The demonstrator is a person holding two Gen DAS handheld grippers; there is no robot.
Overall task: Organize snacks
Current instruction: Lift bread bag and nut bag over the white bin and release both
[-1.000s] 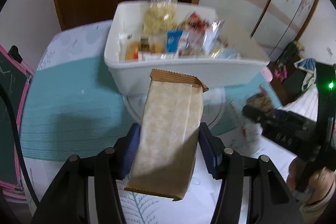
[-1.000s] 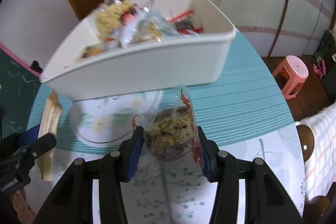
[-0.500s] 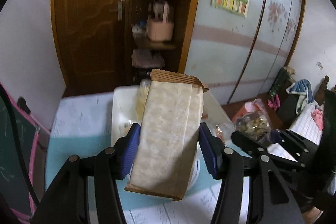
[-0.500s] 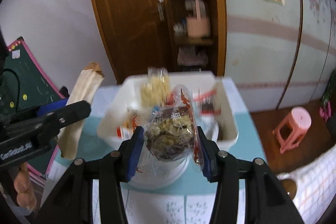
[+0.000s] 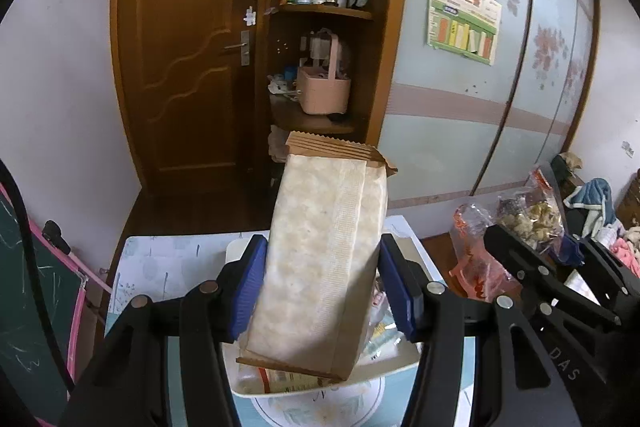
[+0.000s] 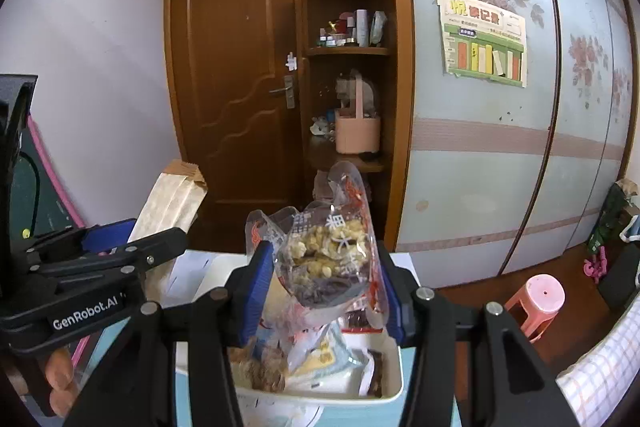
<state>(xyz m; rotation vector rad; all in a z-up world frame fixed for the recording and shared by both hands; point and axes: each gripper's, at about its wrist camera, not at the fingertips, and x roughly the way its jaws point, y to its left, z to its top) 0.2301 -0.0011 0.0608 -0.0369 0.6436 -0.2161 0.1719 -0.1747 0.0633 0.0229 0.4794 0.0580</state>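
My left gripper [image 5: 326, 287] is shut on a tan paper snack packet [image 5: 324, 251] with a crimped brown top, held upright above the white bin [image 5: 320, 387]. My right gripper [image 6: 326, 287] is shut on a clear bag of mixed nuts [image 6: 332, 259], held above the same white bin [image 6: 320, 395], which holds several snack packs. The right gripper and its nut bag [image 5: 528, 215] show at the right of the left wrist view. The left gripper and its packet [image 6: 172, 203] show at the left of the right wrist view.
The bin stands on a table with a teal runner [image 5: 240, 403]. Behind are a brown door [image 6: 240, 87], an open corner shelf with a pink basket [image 6: 356, 131], and sliding wardrobe panels [image 6: 500, 147]. A pink stool [image 6: 536, 299] stands on the floor at right.
Both grippers have lifted and tilted upward with their packs, moving from in front of the bin to above it. The bin now sits low in both views.
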